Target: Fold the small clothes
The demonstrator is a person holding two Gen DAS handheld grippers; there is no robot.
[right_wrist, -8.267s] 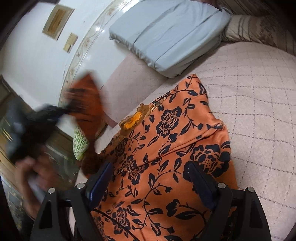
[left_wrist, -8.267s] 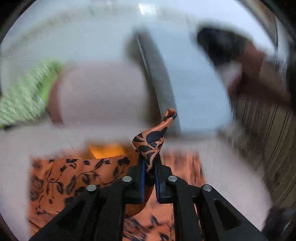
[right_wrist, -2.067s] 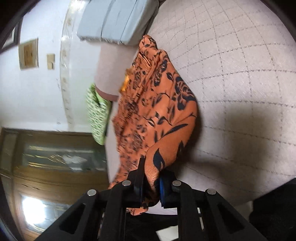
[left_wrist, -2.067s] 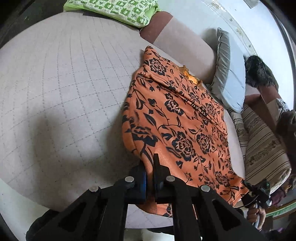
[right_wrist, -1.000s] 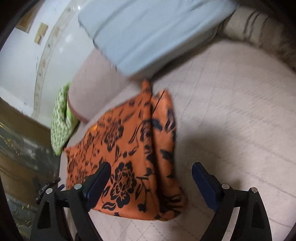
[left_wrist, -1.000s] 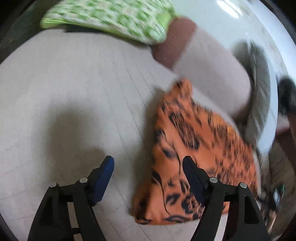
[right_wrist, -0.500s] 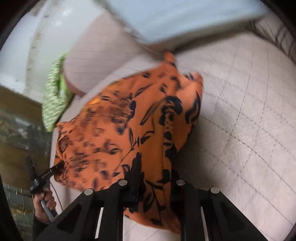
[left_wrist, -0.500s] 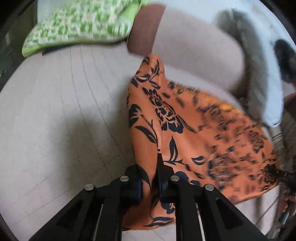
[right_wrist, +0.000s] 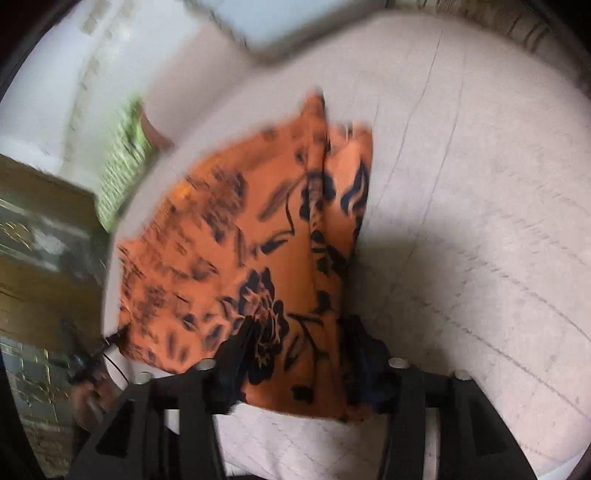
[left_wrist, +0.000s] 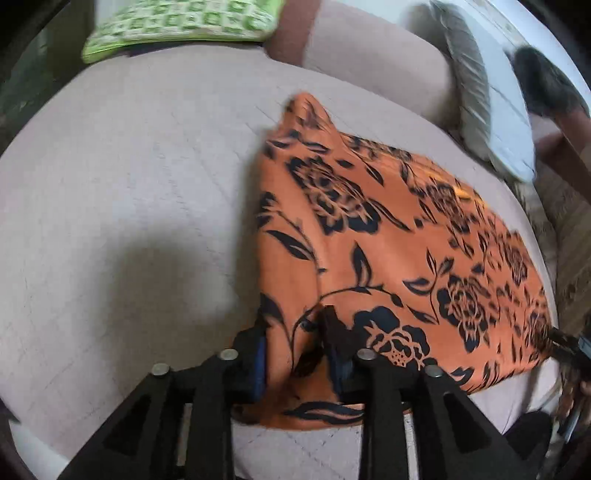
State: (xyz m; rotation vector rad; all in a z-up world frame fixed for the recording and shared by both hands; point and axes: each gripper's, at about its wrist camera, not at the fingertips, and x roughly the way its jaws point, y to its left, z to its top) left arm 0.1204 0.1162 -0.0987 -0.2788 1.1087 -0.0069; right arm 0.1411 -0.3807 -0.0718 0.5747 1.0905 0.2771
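An orange garment with a black flower print (left_wrist: 388, 236) lies folded on the quilted beige bed (left_wrist: 122, 206). My left gripper (left_wrist: 295, 332) stands at its near left corner, jaws partly apart with a fold of the cloth between them. In the right wrist view the same garment (right_wrist: 258, 236) lies left of centre. My right gripper (right_wrist: 299, 343) is open, its jaws wide apart over the garment's near right edge. Both views are blurred by motion.
A green patterned pillow (left_wrist: 184, 26) lies at the head of the bed, a beige bolster (left_wrist: 373, 62) and a grey-blue pillow (left_wrist: 487, 110) beside it. A striped cushion (left_wrist: 569, 236) is at the right. A wooden cabinet (right_wrist: 33, 229) stands past the bed's left edge.
Half a second ago both grippers were shut on the garment's near corners. Now both have opened, the right one wider. The garment has settled flat on the bed.
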